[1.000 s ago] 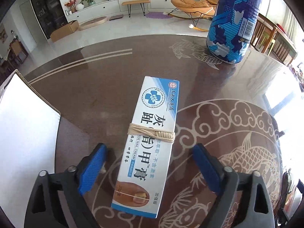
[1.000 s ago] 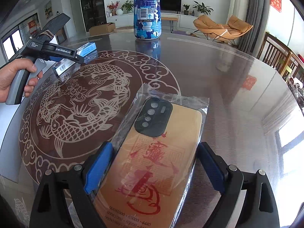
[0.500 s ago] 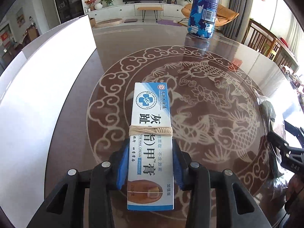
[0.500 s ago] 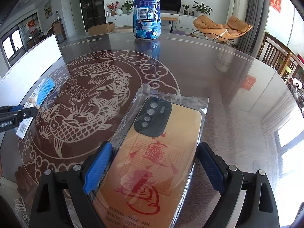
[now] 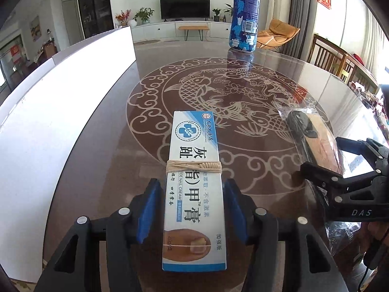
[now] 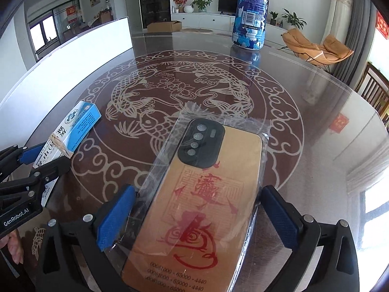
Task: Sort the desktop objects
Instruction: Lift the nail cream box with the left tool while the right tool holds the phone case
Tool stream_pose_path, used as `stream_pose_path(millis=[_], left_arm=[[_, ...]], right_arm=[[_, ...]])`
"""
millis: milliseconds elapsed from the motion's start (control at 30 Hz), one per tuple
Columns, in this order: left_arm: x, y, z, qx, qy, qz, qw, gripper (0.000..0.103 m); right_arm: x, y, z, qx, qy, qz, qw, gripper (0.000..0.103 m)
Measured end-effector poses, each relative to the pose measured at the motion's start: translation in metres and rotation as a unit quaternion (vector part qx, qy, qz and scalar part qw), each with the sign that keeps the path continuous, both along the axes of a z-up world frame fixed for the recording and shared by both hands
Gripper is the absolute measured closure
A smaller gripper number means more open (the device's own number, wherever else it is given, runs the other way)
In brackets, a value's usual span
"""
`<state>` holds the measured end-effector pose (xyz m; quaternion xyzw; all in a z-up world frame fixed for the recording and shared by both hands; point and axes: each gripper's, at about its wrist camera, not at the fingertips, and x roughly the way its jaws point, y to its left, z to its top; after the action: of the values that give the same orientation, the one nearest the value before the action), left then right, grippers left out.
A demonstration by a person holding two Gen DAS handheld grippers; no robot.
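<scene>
Left gripper [image 5: 192, 209] jaws opening, blue pads just off both long sides of the box [image 5: 194, 189], small gaps visible, not pinching. Right gripper [image 6: 194, 216] jaws opening too, spread wide around the bagged phone case [image 6: 194, 209]; left pad touches the bag's plastic, right pad apart from it.

Room: table [image 5: 109, 146] bare ahead of both grippers across the fish inlay, up to the blue can [image 5: 243, 14] standing upright near the far edge. White board [image 5: 60, 92] runs along the left edge, close beside the left gripper. Right table edge curves off well apart from the case.

Box: white and blue, long, toe nail cream print, rubber band around the middle, lying flat on the table, pointing away. Case: tan back with red print, black camera block, in clear bag, flat on the table, right of the box.

Versus half a second ago: left pads were clamped on the box, now released; the right gripper is wider, and its view has shifted.
</scene>
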<state>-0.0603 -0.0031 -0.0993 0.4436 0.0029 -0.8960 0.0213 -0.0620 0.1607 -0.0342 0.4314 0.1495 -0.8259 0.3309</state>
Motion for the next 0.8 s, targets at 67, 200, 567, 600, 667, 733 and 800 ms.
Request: stream_pose_path(millis=[67, 200, 567, 600, 667, 733, 800], left_arm=[[-0.0050, -0.0021, -0.0017, 0.004, -0.009, 0.013, 0.9999, 0.021], [-0.0041, -0.0014, -0.0026, 0.003, -0.012, 0.014, 0.9998, 0.012], [-0.0043, -0.0006, -0.0053, 0.005, -0.023, 0.011, 0.9997, 0.000], [-0.0039, -0.0007, -0.0052, 0.004, -0.023, 0.011, 0.9997, 0.000], [-0.0039, -0.0006, -0.0053, 0.005, -0.023, 0.011, 0.9997, 0.000], [-0.0039, -0.0007, -0.0053, 0.005, -0.023, 0.011, 0.9997, 0.000], [-0.0039, -0.0006, -0.0053, 0.005, -0.023, 0.011, 0.9997, 0.000]], right_arm=[[0.0010, 0.0023, -0.0002, -0.001, -0.001, -0.001, 1.000, 0.000], [0.0017, 0.0027, -0.0002, 0.001, 0.000, -0.002, 1.000, 0.000], [0.0020, 0.0026, 0.0000, 0.002, 0.000, 0.003, 1.000, 0.000], [0.0018, 0.0027, -0.0001, 0.002, 0.000, 0.003, 1.000, 0.000], [0.0017, 0.0025, -0.0001, 0.003, 0.000, 0.003, 1.000, 0.000], [0.0018, 0.0025, -0.0001, 0.003, 0.000, 0.005, 1.000, 0.000], [0.0017, 0.0025, -0.0001, 0.003, 0.000, 0.006, 1.000, 0.000]])
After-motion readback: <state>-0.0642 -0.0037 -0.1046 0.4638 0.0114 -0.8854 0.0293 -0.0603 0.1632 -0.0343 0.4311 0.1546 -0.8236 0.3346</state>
